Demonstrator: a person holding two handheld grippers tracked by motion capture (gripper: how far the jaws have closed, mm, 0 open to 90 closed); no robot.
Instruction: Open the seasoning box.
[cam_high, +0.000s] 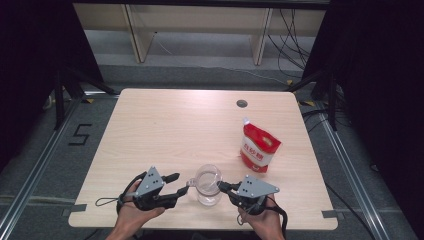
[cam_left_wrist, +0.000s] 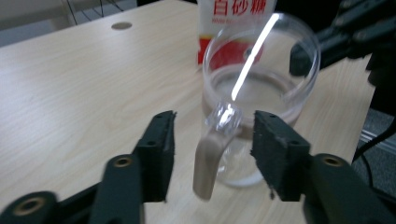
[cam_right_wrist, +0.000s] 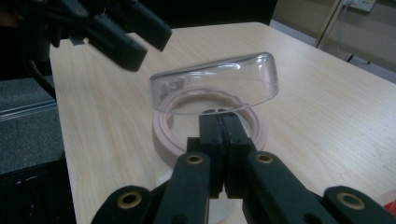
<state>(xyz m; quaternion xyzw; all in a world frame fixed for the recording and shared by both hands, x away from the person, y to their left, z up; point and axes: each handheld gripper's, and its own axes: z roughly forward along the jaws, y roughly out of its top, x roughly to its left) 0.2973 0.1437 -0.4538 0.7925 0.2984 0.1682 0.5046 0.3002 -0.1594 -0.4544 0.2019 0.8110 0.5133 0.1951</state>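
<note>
The pale wooden counter (cam_high: 165, 130) carries a red-and-white pouch (cam_high: 258, 148) standing toward the far right, well apart from the work, and a clear glass mug (cam_high: 208, 184) near the front edge, between the two hands. In the right gripper view the right tool (cam_right_wrist: 221, 122) has its jaws pressed together on the mug's near rim, pinching the thin glass wall. The left tool (cam_left_wrist: 212, 144) stands with its jaws apart on either side of the mug's handle (cam_left_wrist: 215, 144), the pads not pressing on it. The step in hand looks like taking the handle while the rim pinch steadies the mug. To do it well, the right tool should hold quite still and not lever the rim downward, since the glass is smooth and could tip or slip. The left tool should centre the handle between its pads, come in level, and close gently on the handle's straight middle before any lift.
</note>
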